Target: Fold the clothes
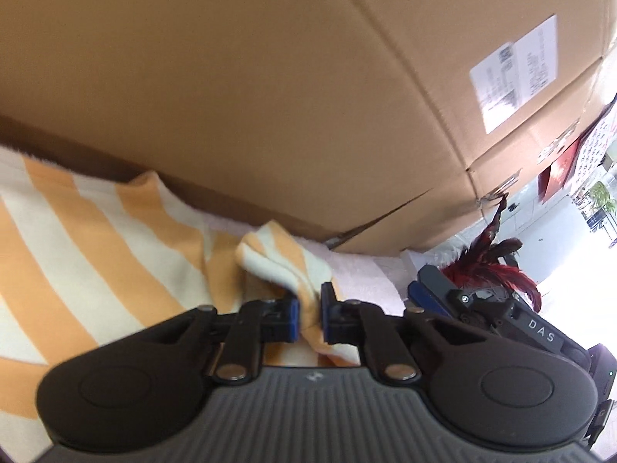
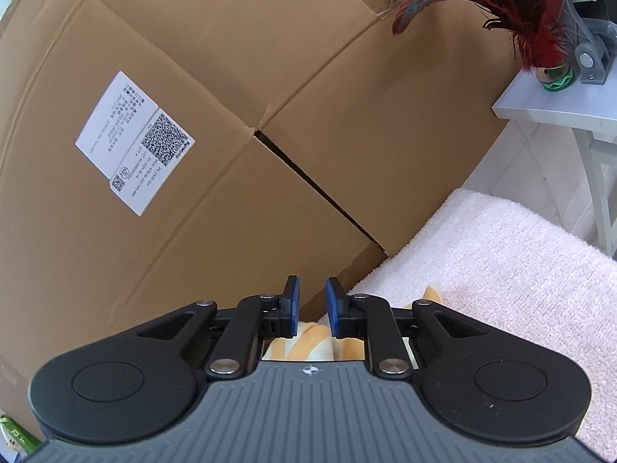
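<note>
Left gripper (image 1: 309, 310) is clenched on a bunched fold of the orange-and-cream striped garment (image 1: 96, 254); cloth runs between the blue pads (image 1: 294, 318) and hangs out below them. The rest of the garment spreads to the left of the gripper over a pale pink towel-like cover (image 1: 362, 281), its far edge lying against the base of a large cardboard box (image 1: 270, 96).

Right gripper (image 2: 311, 310) has its jaws standing a little apart. A strip of the same striped cloth (image 2: 308, 343) shows low between the fingers, near their roots, but whether the pads (image 2: 333, 310) actually pinch it cannot be told from this view; the tips look bare. It points at the cardboard box (image 2: 231, 154), with the pink cover (image 2: 501, 262) to its right.

Handling judgement: the fabric looks soft, knit or terry-like, light and limp. It drapes and bunches, holds no shape of its own, and sags between two holds. Not fragile, not slippery; the nap should grip the pads well. The best holds are likely at a hem or corner, taking a single layer edge instead of a wad, so that the panel hangs flat and a crease can be laid straight along a stripe.

Nearby, on the right: a red feather duster (image 2: 524, 11) on a white stand (image 2: 555, 112), clear of the cloth
</note>
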Demonstrator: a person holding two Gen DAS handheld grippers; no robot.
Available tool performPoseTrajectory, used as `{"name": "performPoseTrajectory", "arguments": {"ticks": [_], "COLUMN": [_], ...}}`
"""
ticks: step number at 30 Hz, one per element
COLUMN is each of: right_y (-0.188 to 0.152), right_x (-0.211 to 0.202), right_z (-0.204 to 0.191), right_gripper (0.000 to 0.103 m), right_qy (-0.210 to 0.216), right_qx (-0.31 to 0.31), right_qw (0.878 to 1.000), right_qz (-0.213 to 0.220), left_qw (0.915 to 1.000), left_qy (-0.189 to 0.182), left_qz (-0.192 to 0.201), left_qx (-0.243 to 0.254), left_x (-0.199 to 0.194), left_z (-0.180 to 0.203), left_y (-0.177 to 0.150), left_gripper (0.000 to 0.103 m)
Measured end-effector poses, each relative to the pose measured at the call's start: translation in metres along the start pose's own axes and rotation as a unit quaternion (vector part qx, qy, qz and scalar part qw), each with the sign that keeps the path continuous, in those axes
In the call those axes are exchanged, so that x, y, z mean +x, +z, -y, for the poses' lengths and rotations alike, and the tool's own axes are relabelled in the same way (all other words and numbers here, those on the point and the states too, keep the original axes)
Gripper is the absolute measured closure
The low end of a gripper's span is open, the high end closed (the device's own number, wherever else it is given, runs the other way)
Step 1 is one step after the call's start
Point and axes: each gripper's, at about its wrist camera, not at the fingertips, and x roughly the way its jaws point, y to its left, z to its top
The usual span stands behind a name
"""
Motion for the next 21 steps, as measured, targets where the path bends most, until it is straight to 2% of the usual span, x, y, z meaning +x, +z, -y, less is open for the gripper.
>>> {"name": "performPoseTrajectory", "arguments": {"ticks": [2,3,6,8,11,15,18,21], "right_y": [0.002,0.004,0.005,0.004,0.004,0.002,0.0,-0.004], "right_x": [-0.002,0.0,0.004,-0.005,-0.016,-0.01,-0.009,0.0], "right_z": [0.002,0.004,0.011,0.004,-0.005,-0.003,-0.006,-0.005], "right_gripper": [0.08,0.075,0.073,0.077,0.082,0.082,0.082,0.082], "right_qy": [0.033,0.061,0.141,0.143,0.113,0.133,0.128,0.144], "right_qx": [0.017,0.031,0.073,0.06,0.025,0.047,0.034,0.044], "right_qw": [0.999,0.998,0.986,0.988,0.993,0.989,0.99,0.985], "right_qz": [0.001,-0.008,-0.041,-0.026,-0.009,-0.049,-0.057,-0.087], "left_qw": [0.9995,0.999,0.9958,0.9925,0.9857,0.9746,0.9683,0.9642], "left_qy": [0.006,0.01,0.02,0.027,0.037,0.052,0.063,0.077], "left_qz": [0.021,0.032,0.063,0.084,0.116,0.154,0.174,0.186], "left_qx": [0.02,0.031,0.063,0.084,0.116,0.154,0.168,0.173], "left_x": [-0.014,-0.022,-0.045,-0.06,-0.083,-0.113,-0.134,-0.152], "left_z": [0.005,0.008,0.016,0.022,0.03,0.039,0.042,0.04], "left_y": [0.005,0.007,0.015,0.02,0.028,0.039,0.047,0.058], "left_gripper": [0.099,0.099,0.099,0.099,0.099,0.099,0.099,0.099]}}
